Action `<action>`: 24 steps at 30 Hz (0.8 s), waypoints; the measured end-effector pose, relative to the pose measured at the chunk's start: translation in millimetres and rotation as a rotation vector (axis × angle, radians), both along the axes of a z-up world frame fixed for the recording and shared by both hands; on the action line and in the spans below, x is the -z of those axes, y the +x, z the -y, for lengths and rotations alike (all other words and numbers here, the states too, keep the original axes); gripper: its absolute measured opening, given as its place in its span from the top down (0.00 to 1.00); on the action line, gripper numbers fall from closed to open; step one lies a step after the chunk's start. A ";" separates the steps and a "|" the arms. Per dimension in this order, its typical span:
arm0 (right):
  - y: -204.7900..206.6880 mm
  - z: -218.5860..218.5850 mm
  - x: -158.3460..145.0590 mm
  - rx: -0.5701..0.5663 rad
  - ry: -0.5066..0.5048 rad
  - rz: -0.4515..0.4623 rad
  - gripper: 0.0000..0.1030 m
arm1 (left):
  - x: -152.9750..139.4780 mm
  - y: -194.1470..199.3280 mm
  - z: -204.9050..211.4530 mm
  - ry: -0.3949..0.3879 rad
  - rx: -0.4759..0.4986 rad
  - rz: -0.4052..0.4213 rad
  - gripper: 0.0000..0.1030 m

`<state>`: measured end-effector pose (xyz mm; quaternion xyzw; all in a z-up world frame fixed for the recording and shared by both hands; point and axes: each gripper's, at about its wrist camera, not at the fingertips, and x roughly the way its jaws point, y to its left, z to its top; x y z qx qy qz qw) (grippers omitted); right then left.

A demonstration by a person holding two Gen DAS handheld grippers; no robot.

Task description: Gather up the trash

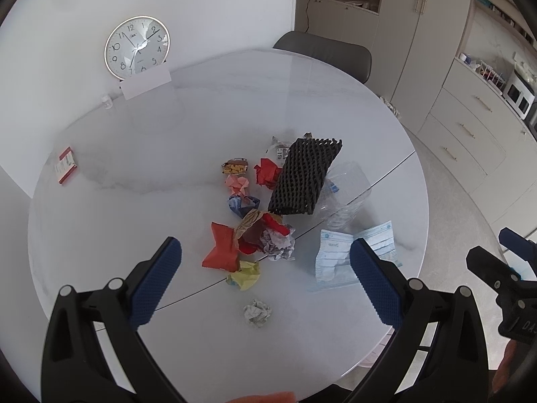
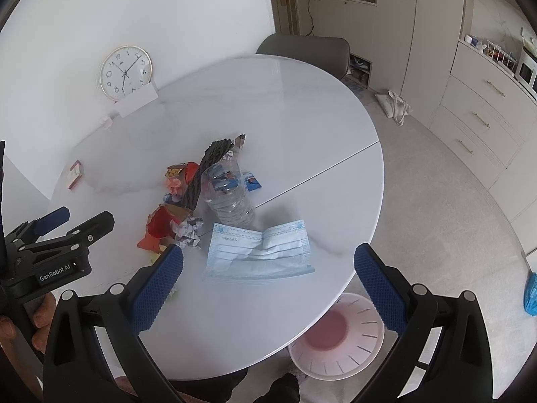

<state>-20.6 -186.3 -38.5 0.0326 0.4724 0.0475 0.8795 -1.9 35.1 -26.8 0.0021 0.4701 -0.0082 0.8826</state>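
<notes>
Left fingers: your left gripper (image 1: 265, 278) has its blue-padded fingers (image 1: 156, 282) spread wide, holding nothing and touching nothing.
Left pose: you hold it above the near side of the round white marble-look table (image 1: 208, 127), looking down over the trash heap; the small grey crumpled paper ball (image 1: 257, 312) lies on the table between the fingers as seen from this wrist.
Right fingers: your right gripper (image 2: 268, 282) is also spread wide and empty, its blue pads (image 2: 377, 290) clear of the table.
Right pose: you hold it above the table's near right edge, with the left gripper beside it in the right wrist view.
Face mask: the light blue surgical face mask (image 2: 258, 252) lies flat and folded on the table, framed between your right fingers.
Bottle: the clear crushed plastic bottle (image 2: 226, 193) lies just behind the mask, against the black foam mesh sleeve (image 1: 303, 178).
Paper pile: the red crumpled paper (image 1: 221, 247), yellow paper scrap (image 1: 246, 273), pink wad (image 1: 236, 183) and blue wrapper (image 1: 243, 203) cluster left of the sleeve, some touching.
Bin: the pink slotted plastic wastebasket (image 2: 337, 339) stands on the floor below the table's near edge, under your right gripper.
Elsewhere: a round white wall clock (image 1: 137, 47) leans at the far side; a small red and white box (image 1: 66, 164) lies well apart at the left.
</notes>
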 end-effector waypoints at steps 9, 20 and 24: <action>-10.6 -8.9 43.8 -0.022 0.008 -0.061 0.02 | 58.9 -16.4 -39.5 0.021 0.086 -0.087 0.06; -19.3 -18.0 89.8 0.004 0.010 -0.175 0.02 | 146.0 -17.1 -32.9 -0.003 0.225 -0.194 0.20; -22.5 -19.2 95.9 0.036 0.013 -0.190 0.02 | 169.2 -13.8 -17.6 0.035 0.298 -0.207 0.34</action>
